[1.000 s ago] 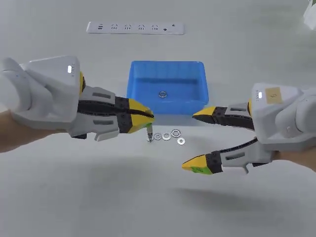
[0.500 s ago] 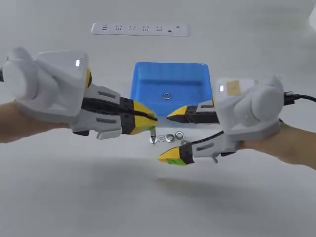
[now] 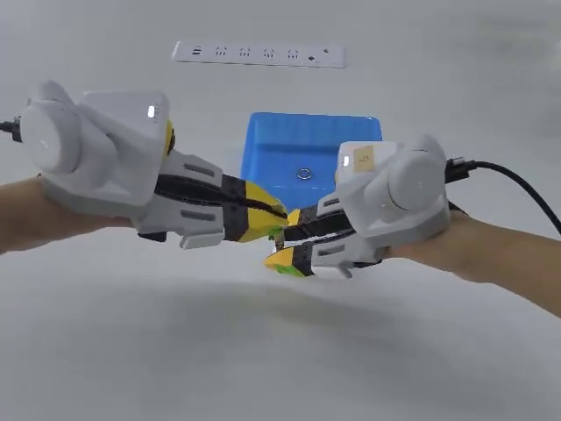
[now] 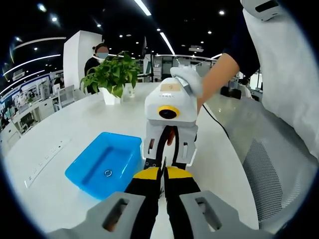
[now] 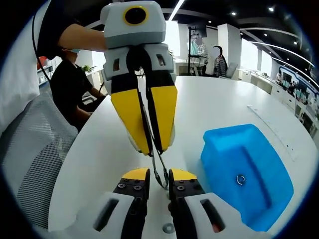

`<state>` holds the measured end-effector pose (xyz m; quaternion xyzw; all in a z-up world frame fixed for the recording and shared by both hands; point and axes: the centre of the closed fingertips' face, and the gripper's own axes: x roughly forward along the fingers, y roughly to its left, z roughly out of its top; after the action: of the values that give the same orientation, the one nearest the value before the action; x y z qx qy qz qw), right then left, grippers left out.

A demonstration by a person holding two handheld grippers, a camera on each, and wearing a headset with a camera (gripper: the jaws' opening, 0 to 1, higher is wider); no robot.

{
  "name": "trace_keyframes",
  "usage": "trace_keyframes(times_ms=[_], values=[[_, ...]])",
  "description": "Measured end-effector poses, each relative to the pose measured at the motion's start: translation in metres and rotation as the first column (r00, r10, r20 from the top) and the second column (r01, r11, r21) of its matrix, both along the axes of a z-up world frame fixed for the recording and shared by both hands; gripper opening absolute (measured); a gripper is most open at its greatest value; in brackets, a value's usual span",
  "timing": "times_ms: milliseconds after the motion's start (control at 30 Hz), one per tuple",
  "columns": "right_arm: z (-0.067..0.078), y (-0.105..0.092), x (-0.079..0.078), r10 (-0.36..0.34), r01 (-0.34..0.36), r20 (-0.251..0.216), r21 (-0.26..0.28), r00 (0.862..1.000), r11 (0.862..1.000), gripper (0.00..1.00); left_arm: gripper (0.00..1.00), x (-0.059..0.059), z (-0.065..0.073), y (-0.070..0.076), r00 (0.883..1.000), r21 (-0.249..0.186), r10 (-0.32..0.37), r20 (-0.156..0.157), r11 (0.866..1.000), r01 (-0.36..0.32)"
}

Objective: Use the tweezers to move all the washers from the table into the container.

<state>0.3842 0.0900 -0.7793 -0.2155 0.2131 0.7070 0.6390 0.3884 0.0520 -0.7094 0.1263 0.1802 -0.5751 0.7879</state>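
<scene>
Left gripper (image 3: pixel 273 217): jaws closed on the tweezers (image 5: pixel 158 169), which hang tips-down from them. Right gripper (image 3: pixel 282 237) meets it head-on from the right. In the right gripper view its jaws stand at a narrow gap either side of the tweezers' lower end. Whether they press on the metal cannot be told.

Container (image 3: pixel 263 132), blue, sits just beyond both grippers on the white worktop (image 3: pixel 263 351). One washer (image 3: pixel 304 174) lies on its floor. A second washer (image 5: pixel 168 228) lies on the worktop below the right gripper's jaws, outside the container (any others would be behind the grippers in the head view). Power strip (image 3: pixel 259 54) at the far side, well apart.

Judgement: a pick is being set up; one washer is in and at least one is left.

Risks from here:
- The tweezers are thin and held between hard jaws. An uneven squeeze from the right could twist them in the left grip, so the tips cross and miss the washer.
- A flat washer on a smooth worktop gives little edge. Tips coming down off-centre would likely push it away rather than catch it.
- The two grippers crowd the spot and hide it from above, so aim depends on the gripper views.
- A weak pinch could drop the washer short of the container rim.
</scene>
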Motion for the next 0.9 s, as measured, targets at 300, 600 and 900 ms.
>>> trace_keyframes(times_ms=[300, 600, 900], values=[[-0.0005, 0.0004, 0.0000, 0.042, -0.042, 0.026, 0.002, 0.999, 0.999, 0.12, 0.06, -0.0006, -0.0006, 0.0008, 1.000, 0.003, -0.001, -0.003, 1.000, 0.001], [-0.0001, 0.0013, 0.0023, 0.031, -0.031, 0.029, -0.005, 0.999, 1.000, 0.10, 0.06, 0.0028, -0.0007, 0.0027, 1.000, 0.009, 0.010, -0.002, 1.000, -0.010], [0.0006, 0.0003, -0.0026, 0.044, -0.045, 0.052, 0.013, 0.998, 0.999, 0.09, 0.06, 0.0004, -0.0002, 0.0015, 1.000, 0.007, 0.014, -0.017, 1.000, -0.014]])
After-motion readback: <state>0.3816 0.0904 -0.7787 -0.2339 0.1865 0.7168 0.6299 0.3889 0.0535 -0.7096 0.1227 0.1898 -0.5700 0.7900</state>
